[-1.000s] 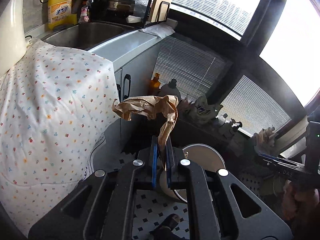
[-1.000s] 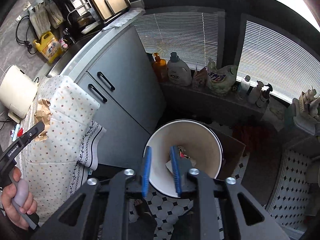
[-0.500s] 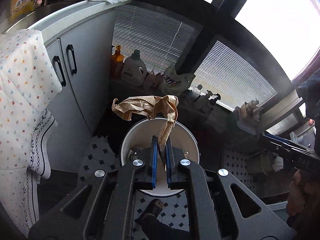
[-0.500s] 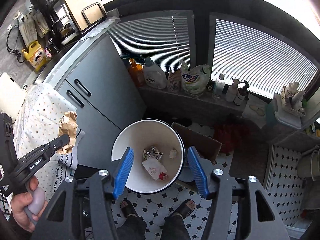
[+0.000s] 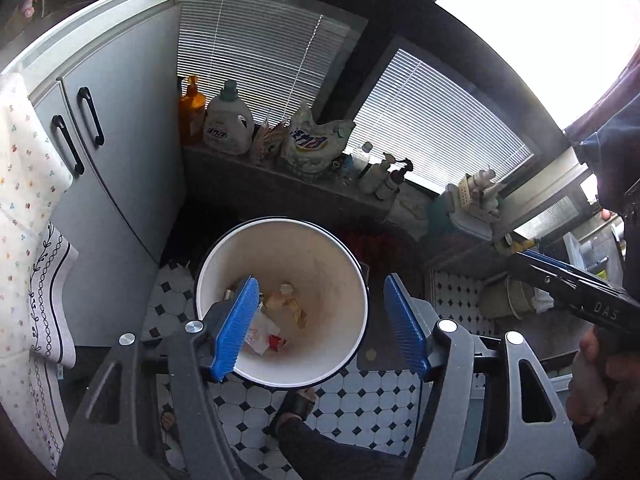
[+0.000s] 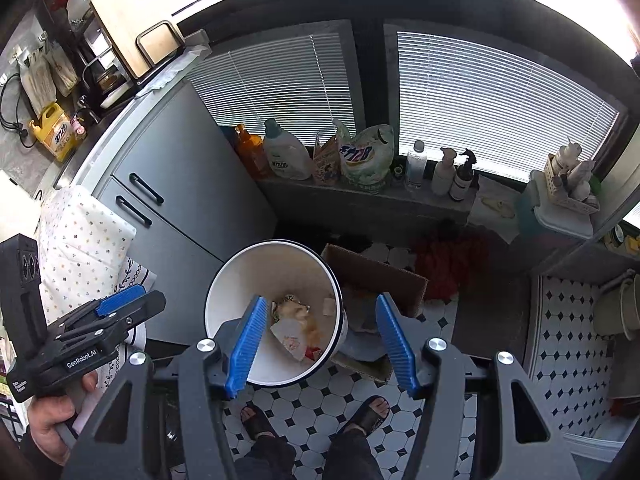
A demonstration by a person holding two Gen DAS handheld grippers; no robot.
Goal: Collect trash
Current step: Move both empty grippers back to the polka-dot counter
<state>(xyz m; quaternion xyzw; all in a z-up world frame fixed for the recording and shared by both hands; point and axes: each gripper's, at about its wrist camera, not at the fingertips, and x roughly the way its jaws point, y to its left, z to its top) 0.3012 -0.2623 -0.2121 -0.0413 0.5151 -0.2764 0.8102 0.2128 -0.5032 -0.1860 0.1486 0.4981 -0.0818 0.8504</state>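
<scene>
Released: left gripper [image 5: 320,320] now gapes wide, empty; brown paper [image 5: 286,306] lies in white bin [image 5: 352,264] at 12 o'clock. Right gripper [image 6: 320,344] wide, empty. Piece collected.

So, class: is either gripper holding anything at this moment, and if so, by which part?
Nothing is held. The left gripper and the right gripper both stand open and empty above the bin.

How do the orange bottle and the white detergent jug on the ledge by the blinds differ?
The orange bottle is slim, translucent amber and ends in a narrow top; the white detergent jug is broader, opaque, with a teal cap and a printed label. The orange bottle stands nearer the grey cabinet; the jug sits between it and the packets. Both stand upright on the ledge, side by side.
</scene>
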